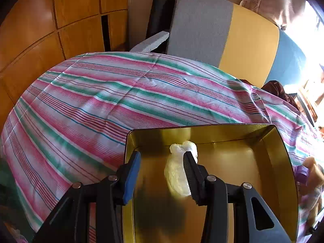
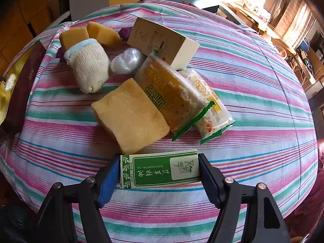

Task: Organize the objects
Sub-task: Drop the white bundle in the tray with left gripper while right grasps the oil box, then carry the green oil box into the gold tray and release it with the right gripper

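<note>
- The right gripper (image 2: 159,171) has its fingers (image 2: 108,179) pressed on the two short ends of a green-and-white essential oil box (image 2: 160,169); the box lies flat near the near edge of the striped cloth (image 2: 253,85) that covers the surface, its long axis running across, left to right.
- Just beyond the box lies a yellow sponge block (image 2: 131,115), its near corner almost at the box's far edge.
- Beside the sponge, two cracker packets (image 2: 172,97) lie overlapped, long axes slanting from the far left towards the near right.
- Farther off: a cream sock (image 2: 88,68) pulled over a sponge, a crumpled clear plastic ball (image 2: 126,60), a beige carton (image 2: 162,42) and another sponge (image 2: 103,33).
- The left gripper (image 1: 162,162) hangs over a gold tin (image 1: 283,162) at the surface's left edge; its fingers (image 1: 132,174) stand apart, one each side of a white plastic bundle (image 1: 178,168) lying on the tin's floor. The black finger touches the bundle; the blue one is clear of it.
- The bundle's long axis points away from the camera, towards the tin's far wall.
</note>
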Action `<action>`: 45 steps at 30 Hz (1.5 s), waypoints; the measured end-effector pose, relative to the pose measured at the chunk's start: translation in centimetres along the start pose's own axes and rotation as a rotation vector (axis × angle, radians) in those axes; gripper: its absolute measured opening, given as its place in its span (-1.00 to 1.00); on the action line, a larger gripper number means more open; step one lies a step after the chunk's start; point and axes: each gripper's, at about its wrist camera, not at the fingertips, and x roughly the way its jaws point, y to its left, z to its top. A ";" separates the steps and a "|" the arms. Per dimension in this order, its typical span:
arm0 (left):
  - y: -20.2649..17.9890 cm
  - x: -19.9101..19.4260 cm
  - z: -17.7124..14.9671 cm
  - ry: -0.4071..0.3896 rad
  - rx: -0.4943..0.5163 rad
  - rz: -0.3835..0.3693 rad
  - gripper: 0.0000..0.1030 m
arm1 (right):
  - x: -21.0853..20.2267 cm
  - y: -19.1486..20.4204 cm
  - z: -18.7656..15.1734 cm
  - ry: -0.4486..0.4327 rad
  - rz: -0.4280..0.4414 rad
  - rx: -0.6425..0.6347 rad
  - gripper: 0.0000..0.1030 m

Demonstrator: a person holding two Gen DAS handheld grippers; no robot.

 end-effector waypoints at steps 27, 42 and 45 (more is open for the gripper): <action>2.7 -13.1 -10.5 -0.141 0.033 -0.035 0.30 | -7.5 29.2 7.1 -0.230 0.335 -0.416 0.43; 8.6 -12.6 -12.9 -0.094 -0.097 -0.023 0.31 | -0.9 46.6 10.2 -0.051 0.375 -0.479 0.46; 9.7 -12.5 -13.4 -0.084 -0.123 -0.009 0.32 | 0.0 47.7 11.0 -0.022 0.430 -0.438 0.48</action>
